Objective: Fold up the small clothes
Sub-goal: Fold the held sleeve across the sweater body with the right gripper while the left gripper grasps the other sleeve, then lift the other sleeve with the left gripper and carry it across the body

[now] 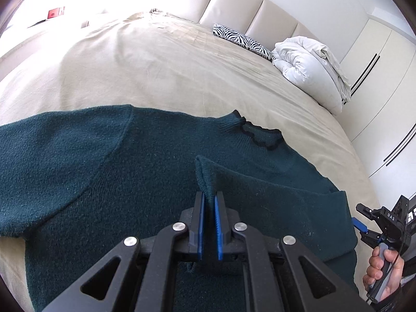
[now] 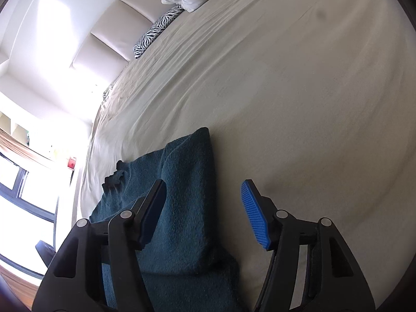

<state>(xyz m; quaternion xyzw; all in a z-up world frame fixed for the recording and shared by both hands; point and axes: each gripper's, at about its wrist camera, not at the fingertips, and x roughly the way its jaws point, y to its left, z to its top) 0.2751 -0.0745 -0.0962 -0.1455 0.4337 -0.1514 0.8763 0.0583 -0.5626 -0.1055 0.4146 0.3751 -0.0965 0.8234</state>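
Left wrist view: my left claw [image 1: 209, 202] is pressed together on a raised fold of the dark green sweater [image 1: 104, 171], pinching what looks like the cuff end of a sleeve that has been laid across the chest. I hold it by that edge, I judge, so the sleeve can be carried and set down flat rather than dragged. The sweater lies spread on the beige bed [image 1: 156, 65], collar [image 1: 260, 135] toward the headboard, with room all round it for folding. At the lower right edge a hand [image 1: 384, 273] grips the handle of my right claw [image 1: 360, 218], waiting just off the sweater's side.

In the right wrist view that right claw [image 2: 205, 208] stands spread with nothing between its blue pads [image 2: 253, 213]; one finger hangs over the sweater's folded side, the other over bare sheet. It straddles the edge, probably to take it next. A white duvet [image 1: 306, 67] and a zebra-print pillow [image 1: 241, 40] sit well apart, near the headboard.
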